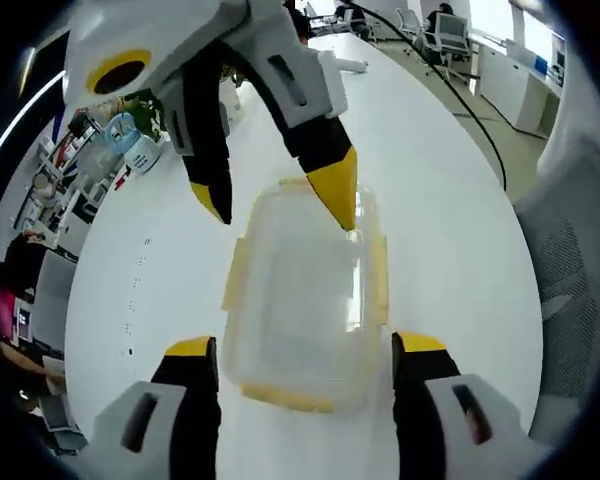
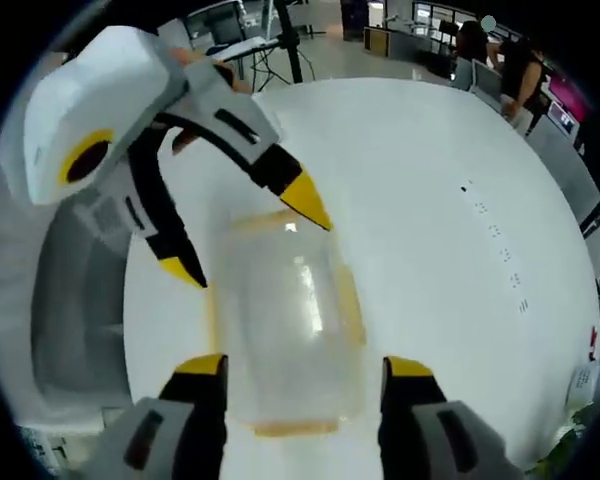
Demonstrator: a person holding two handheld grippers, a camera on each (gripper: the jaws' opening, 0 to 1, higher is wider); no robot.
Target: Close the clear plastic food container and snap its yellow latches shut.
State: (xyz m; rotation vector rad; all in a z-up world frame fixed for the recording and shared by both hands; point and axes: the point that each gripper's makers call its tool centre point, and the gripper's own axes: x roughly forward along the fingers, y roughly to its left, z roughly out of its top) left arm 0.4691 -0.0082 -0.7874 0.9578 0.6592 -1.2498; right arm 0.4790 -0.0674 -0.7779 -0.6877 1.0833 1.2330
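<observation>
I see the container (image 1: 305,290) lying flat on the white table (image 1: 450,190), well in from the table's edge. It is a clear plastic box, rectangular with rounded corners, and its clear lid sits on top of it. Yellow latches (image 1: 236,272) run along all four sides of the lid; whether they are snapped down I cannot tell. In my right gripper view the same container (image 2: 285,330) looks blurred, with light glinting off the lid and a yellow strip at each end and along each long side.
</observation>
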